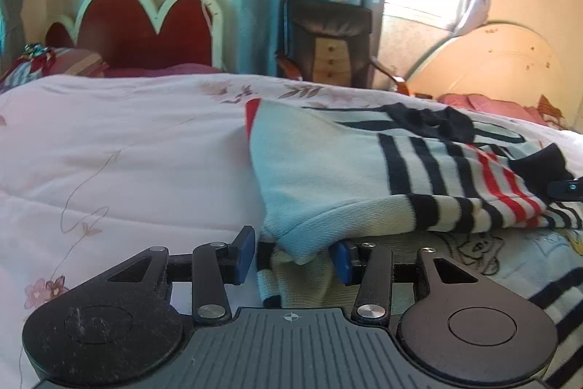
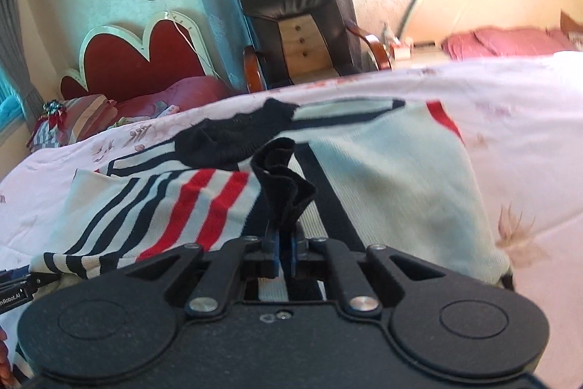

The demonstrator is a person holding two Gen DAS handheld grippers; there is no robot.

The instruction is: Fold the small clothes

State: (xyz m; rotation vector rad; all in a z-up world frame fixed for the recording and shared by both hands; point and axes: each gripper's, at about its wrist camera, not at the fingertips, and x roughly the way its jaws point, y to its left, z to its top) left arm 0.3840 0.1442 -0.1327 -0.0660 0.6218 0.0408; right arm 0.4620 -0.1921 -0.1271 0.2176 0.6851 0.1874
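Note:
A cream knit sweater [image 1: 328, 170] with navy and red stripes lies on the pink floral quilt [image 1: 127, 152]. My left gripper [image 1: 293, 257] stands low at its near folded corner. The blue pads are well apart with that fold between them, and I see no firm pinch. In the right wrist view the same sweater [image 2: 382, 170] is spread ahead. My right gripper [image 2: 283, 256] has its jaws close together on the sweater's dark cuff [image 2: 282, 177], which stands up crumpled from the fingertips. The striped sleeve [image 2: 189, 206] trails to the left.
A pale garment with a cartoon print [image 1: 473, 250] lies under the sweater at the near right. Beyond the bed stand a dark armchair [image 1: 328, 39], a red scalloped headboard [image 1: 145, 24] and a second bed with pink pillows [image 2: 503, 39]. The quilt [image 2: 528, 133] stretches bare to the right.

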